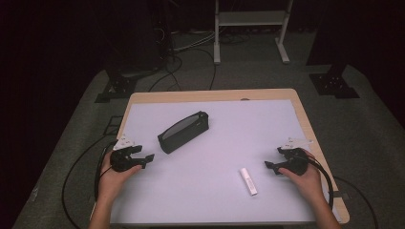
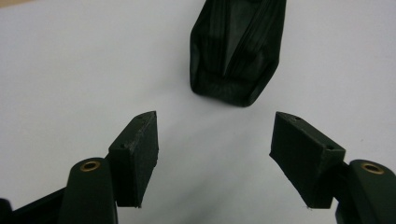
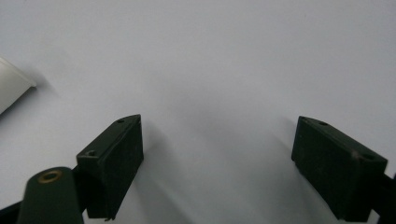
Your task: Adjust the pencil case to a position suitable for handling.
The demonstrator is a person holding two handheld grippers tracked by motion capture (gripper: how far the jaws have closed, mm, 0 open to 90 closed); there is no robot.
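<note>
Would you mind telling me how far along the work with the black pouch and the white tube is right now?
Nothing looks done yet: the white tube lies on the table, apart from the black pouch. In hand: the left gripper, jaws apart and empty, points at the pouch's near end. The right gripper is open over bare table beside the tube. Still left, probably: grasping both and putting the tube inside.

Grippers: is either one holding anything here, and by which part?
Nothing is held. The left gripper stands open short of the black fabric pouch; the right gripper is open over bare table.
</note>
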